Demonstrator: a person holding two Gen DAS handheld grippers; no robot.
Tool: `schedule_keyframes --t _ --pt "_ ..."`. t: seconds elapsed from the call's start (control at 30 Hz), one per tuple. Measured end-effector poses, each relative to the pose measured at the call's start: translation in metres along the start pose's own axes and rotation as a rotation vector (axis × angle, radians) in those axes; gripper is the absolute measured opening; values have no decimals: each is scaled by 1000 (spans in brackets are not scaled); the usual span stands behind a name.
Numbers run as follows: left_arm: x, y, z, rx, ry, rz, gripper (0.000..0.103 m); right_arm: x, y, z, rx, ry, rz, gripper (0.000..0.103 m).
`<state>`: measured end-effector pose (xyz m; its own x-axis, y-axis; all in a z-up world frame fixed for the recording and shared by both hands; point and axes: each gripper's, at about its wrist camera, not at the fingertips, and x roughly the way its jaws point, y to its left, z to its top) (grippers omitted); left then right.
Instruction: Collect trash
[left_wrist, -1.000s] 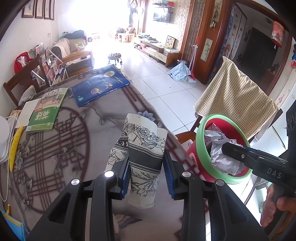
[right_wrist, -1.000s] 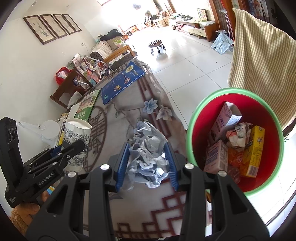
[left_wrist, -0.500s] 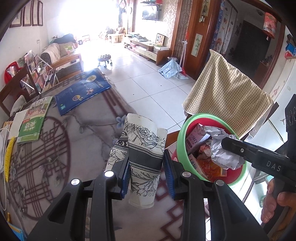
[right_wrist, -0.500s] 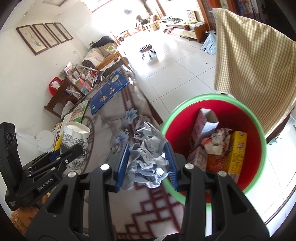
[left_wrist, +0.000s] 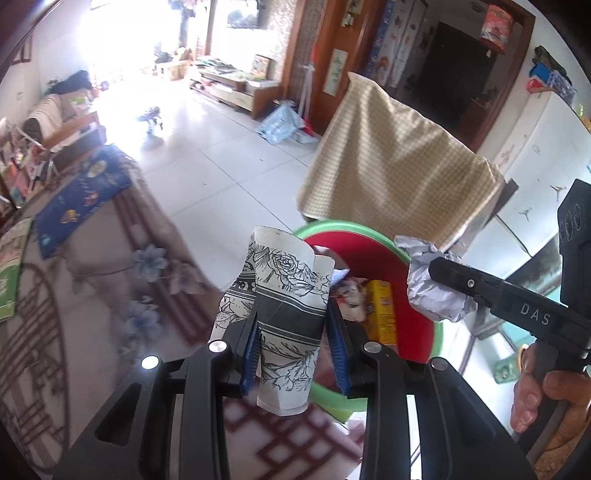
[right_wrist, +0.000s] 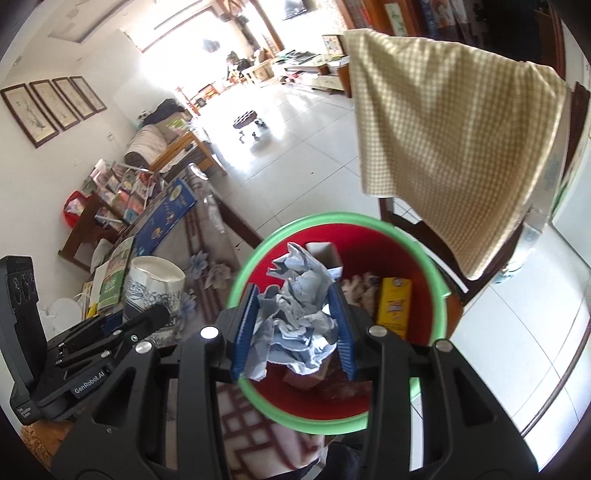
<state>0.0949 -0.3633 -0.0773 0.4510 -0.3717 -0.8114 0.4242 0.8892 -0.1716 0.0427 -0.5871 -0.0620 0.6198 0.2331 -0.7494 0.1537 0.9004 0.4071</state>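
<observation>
My left gripper (left_wrist: 293, 345) is shut on a crushed paper cup (left_wrist: 286, 314) printed with black flowers, held upright at the near rim of the red bin (left_wrist: 406, 280) with its green rim. My right gripper (right_wrist: 293, 328) is shut on a crumpled ball of pale blue-white paper (right_wrist: 299, 314), which hangs over the bin's (right_wrist: 428, 280) opening. The same paper ball (left_wrist: 432, 291) shows in the left wrist view over the bin's right side. The bin holds a yellow carton (right_wrist: 393, 308), a white carton and other scraps. The cup (right_wrist: 153, 286) and left gripper appear at the left of the right wrist view.
The bin stands beside the table's patterned cloth (left_wrist: 92, 295), in front of a chair draped with a yellow checked cloth (left_wrist: 399, 173). A blue book (left_wrist: 79, 199) and green book (right_wrist: 116, 273) lie on the table farther back. White tiled floor lies beyond. A hand (left_wrist: 546, 398) grips the right tool.
Both grippers have swung from over the table toward the bin, each keeping its load. The paper ball now hangs over the bin's opening and the cup has reached its rim.
</observation>
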Motion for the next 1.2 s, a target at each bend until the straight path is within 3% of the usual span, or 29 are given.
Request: schedule_keyframes --t 0.23,0.43,0.47,0.53,0.63,0.8,0.9,1.2 --pt "33 -26 4 48 59 -37 30 -6 -27 5 34 -14 -47 38" --pt "41 -35 12 65 54 -53 34 -4 -37 7 48 -10 -57 39" --pt "41 -34 13 64 53 -53 38 -3 -38 8 48 -8 -59 39" --pt "38 -33 15 52 36 -56 59 -1 -38 9 47 -6 -60 39" --pt "32 -27 18 27 8 -49 73 3 -36 11 45 -2 -64 41" --pt "11 -5 22 -24 -51 -12 85 14 -29 12 40 15 -58 57" --pt "-8 12 23 -60 -109 27 91 21 -19 12 31 27 -49 61" --pt "-75 85 14 -168 -260 159 95 27 60 12 -105 -24 -26 93"
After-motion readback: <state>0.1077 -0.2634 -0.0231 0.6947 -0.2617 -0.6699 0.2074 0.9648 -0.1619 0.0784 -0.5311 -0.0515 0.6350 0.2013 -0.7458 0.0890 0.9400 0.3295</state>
